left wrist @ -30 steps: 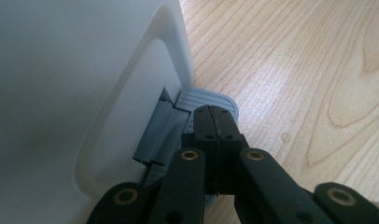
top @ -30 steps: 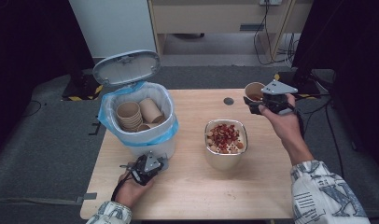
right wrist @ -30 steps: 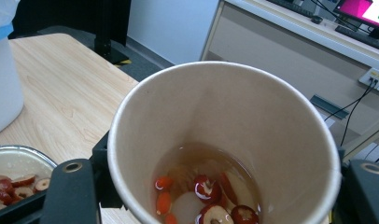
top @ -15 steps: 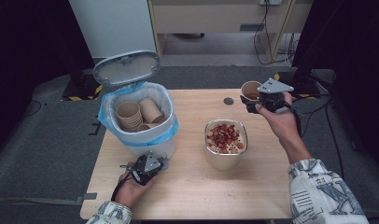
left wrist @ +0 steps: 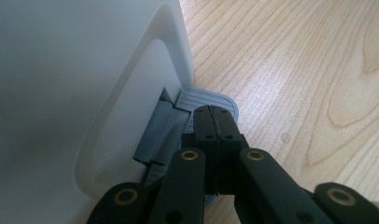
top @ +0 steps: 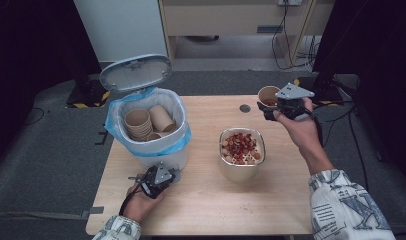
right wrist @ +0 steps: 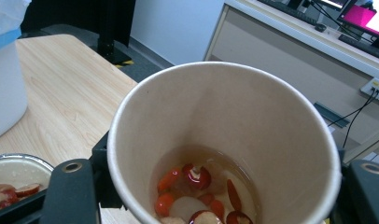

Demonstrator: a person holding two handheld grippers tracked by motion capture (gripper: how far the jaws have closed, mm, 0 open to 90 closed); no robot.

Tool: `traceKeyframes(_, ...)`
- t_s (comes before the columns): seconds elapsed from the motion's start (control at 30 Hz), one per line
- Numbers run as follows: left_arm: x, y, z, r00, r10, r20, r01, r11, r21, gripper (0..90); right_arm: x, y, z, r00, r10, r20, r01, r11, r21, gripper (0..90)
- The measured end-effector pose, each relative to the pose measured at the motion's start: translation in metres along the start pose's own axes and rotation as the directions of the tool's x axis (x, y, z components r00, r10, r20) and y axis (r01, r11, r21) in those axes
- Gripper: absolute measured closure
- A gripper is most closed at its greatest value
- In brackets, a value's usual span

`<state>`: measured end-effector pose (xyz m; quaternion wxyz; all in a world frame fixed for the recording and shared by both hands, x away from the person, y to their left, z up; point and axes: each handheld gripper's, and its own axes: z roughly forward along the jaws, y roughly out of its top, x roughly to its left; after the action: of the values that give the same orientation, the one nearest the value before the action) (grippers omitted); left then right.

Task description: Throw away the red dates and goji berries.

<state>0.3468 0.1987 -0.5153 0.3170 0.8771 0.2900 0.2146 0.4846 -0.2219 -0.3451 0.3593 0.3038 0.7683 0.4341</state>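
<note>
Pale wood makes up the worktop (top: 201, 200), set on grey carpet with dark curtains at both sides and a cabinet with trailing cables behind. At its far right corner the right gripper (top: 274, 107) has its jaws clamped around a paper cup (right wrist: 225, 140), lifted and held upright near that edge. Liquid and bits of red fruit sit in the bottom of the cup.

That load is the main risk. A squeeze too hard could buckle the thin wall; a quick tilt on the way across could slop liquid onto the wood, or onto the carpet, since the cup hangs so near the edge. The steel bowl (top: 242, 150), already heaped with fruit scraps, stands in the middle of the worktop; I judge it the likely place for emptying the cup, and pouring from high or off-centre would splash over its rim.

On the left, the left gripper (left wrist: 214, 122) has its jaws pressed together, resting on the grey pedal (left wrist: 215, 100) at the foot of the white bin (top: 173, 157). The bin's lid (top: 136, 72) stands open over stacked cups (top: 141, 125) in a blue liner. If the jaws slide off the ribbed pedal, the lid may drop shut as a cup comes over.

Bare wood lies between bowl and bin and along the near edge. The bin sits close to the left edge, so a shove could push it off.
</note>
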Motion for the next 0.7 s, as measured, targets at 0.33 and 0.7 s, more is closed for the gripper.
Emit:
traceKeyframes(0.33, 0.0, 0.0, 0.0, 1.0, -0.001, 0.001, 0.001, 1.0, 0.0, 89.9, 0.013, 0.008, 0.008, 0.9986, -0.02, -0.048, 0.019, 1.0, -0.02, 28.7)
traceKeyframes(0.7, 0.0, 0.0, 0.0, 1.0, 0.002, -0.001, -0.002, 1.0, -0.001, 89.9, 0.013, 0.015, 0.003, 0.999, -0.019, -0.04, 0.017, 0.999, -0.044, 28.7)
